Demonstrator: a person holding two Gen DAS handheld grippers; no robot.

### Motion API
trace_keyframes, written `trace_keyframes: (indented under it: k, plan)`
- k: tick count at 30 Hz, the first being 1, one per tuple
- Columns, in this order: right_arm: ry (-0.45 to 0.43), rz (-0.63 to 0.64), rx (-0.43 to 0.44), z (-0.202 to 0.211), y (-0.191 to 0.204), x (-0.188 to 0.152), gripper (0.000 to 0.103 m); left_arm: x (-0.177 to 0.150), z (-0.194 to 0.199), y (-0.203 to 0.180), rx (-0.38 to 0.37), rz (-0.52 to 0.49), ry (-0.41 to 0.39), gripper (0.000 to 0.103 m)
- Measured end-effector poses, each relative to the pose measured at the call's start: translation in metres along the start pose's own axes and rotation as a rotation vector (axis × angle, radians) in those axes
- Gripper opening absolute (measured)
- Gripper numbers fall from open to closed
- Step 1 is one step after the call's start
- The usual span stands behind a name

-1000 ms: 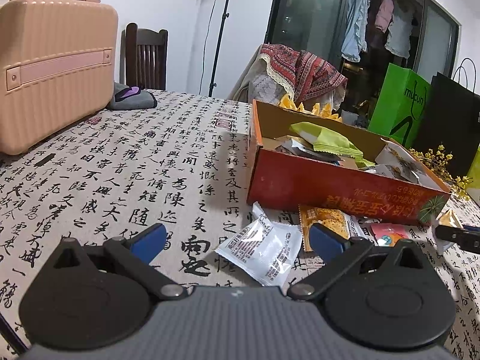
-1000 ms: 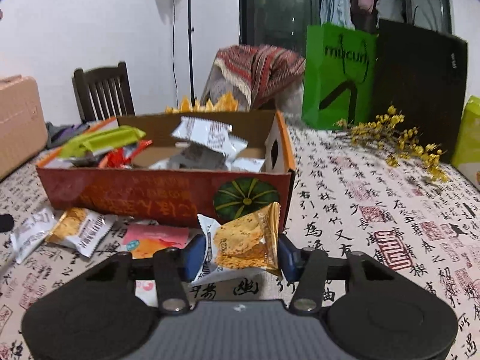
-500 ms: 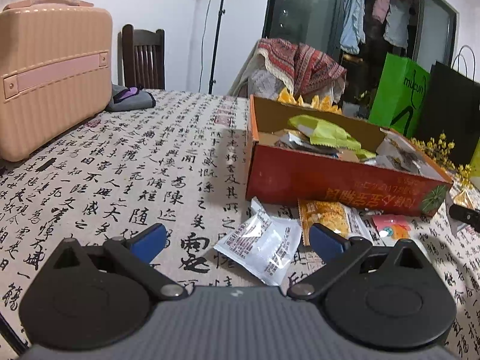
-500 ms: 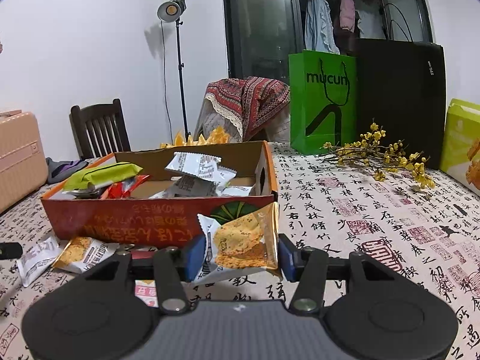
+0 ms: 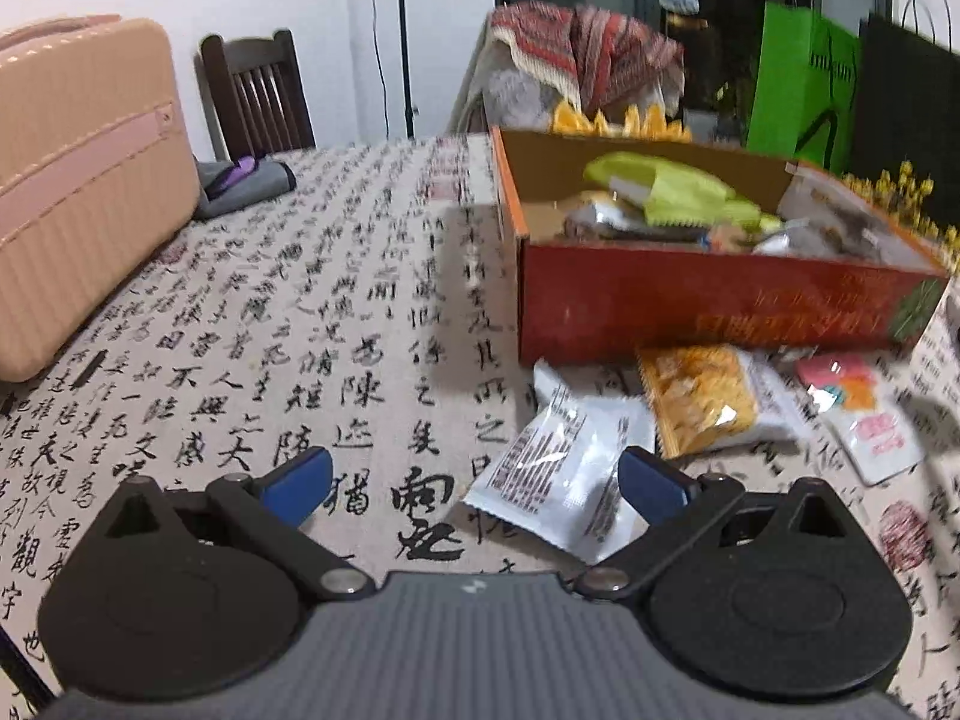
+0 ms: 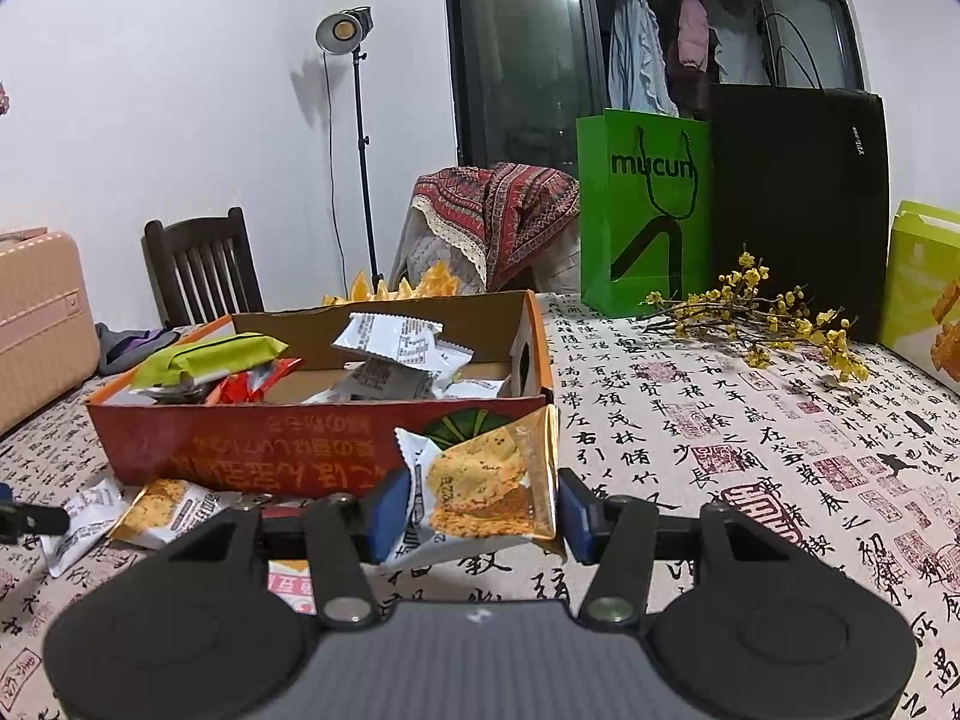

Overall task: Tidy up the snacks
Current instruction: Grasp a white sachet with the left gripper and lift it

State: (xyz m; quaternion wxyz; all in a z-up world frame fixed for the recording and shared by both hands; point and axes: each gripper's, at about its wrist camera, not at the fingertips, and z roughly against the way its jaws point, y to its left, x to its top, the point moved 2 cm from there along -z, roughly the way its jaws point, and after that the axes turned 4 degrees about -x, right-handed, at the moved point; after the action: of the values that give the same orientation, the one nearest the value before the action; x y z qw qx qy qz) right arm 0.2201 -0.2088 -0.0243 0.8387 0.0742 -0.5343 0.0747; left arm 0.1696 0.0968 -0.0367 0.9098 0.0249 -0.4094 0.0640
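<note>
The right gripper [image 6: 474, 510] has lifted its orange cracker packet [image 6: 483, 489], clamped between narrow jaws, up level with the red snack box [image 6: 252, 444]. The left gripper [image 5: 474, 480], jaws wide and empty, has edged toward the white packet [image 5: 558, 468] on the tablecloth.

- worktop [image 5: 312, 324] under a calligraphy-print cloth
- red snack box [image 5: 708, 306]
- loose packets: white [image 5: 558, 468], orange [image 5: 702, 402], pink [image 5: 864, 414]
- peach case [image 5: 72, 192]
- yellow flower sprig [image 6: 756, 312]
- green bag [image 6: 648, 210]

red box [image 5: 708, 306] lettering blurred; pale green bag [image 6: 927, 288] cut off right.
</note>
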Motion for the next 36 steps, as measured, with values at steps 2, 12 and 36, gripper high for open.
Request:
trace_keyframes:
  k: [2,12,36]
  plan:
    - [-0.001,0.0,0.001,0.0,0.0,0.0,0.053,0.0,-0.006,0.0,-0.01,0.0,0.019,0.103]
    - [0.003,0.0,-0.001,-0.001,-0.001,0.0,0.053,0.004,-0.007,0.007,-0.065,0.036,0.009,0.103]
    - [0.011,0.003,0.01,-0.001,-0.002,-0.001,0.054,0.008,-0.019,-0.012,-0.073,-0.028,0.018,0.062]
